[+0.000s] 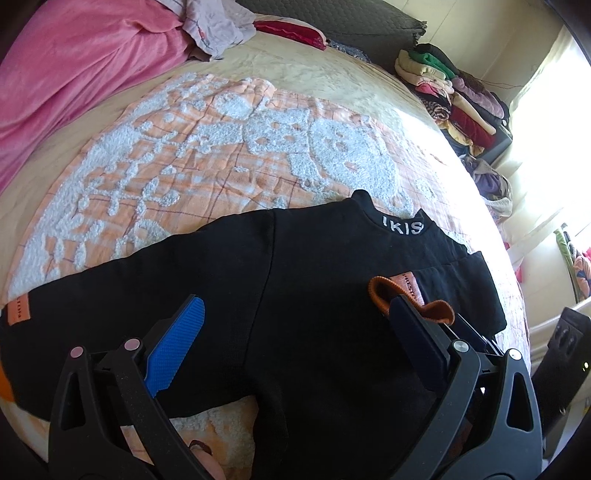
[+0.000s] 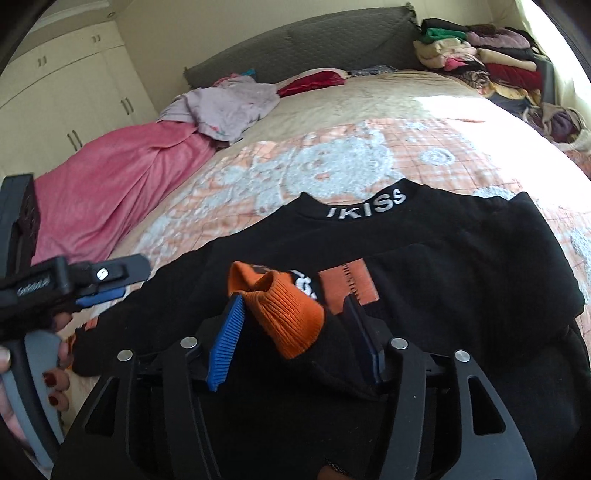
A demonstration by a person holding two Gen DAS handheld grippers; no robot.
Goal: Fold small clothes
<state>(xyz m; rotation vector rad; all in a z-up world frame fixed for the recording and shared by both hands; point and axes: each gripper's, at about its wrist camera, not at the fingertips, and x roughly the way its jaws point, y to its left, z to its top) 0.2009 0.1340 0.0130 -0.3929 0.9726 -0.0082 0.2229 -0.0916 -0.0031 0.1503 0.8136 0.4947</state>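
A small black sweatshirt [image 1: 295, 295] with white lettering on its collar [image 1: 402, 226] lies flat on the bed. Its left sleeve stretches out to the left, ending near an orange patch [image 1: 18, 309]. Its right sleeve is folded in over the chest, orange cuff [image 1: 384, 291] on top. My left gripper [image 1: 295, 314] is open and hovers over the chest, its fingers either side of the body. In the right wrist view my right gripper [image 2: 295, 317] is open around the orange cuff [image 2: 291, 314], which stands up between the pads. The sweatshirt [image 2: 461, 258] lies under it. The left gripper [image 2: 110, 284] shows at the left.
The sweatshirt rests on an orange and white fleecy blanket [image 1: 207, 147]. A pink blanket [image 1: 74, 74] and a lilac garment [image 1: 218, 26] lie at the far left. A stack of folded clothes [image 1: 454, 96] stands at the bed's far right corner. Wardrobes [image 2: 66, 92] line the left wall.
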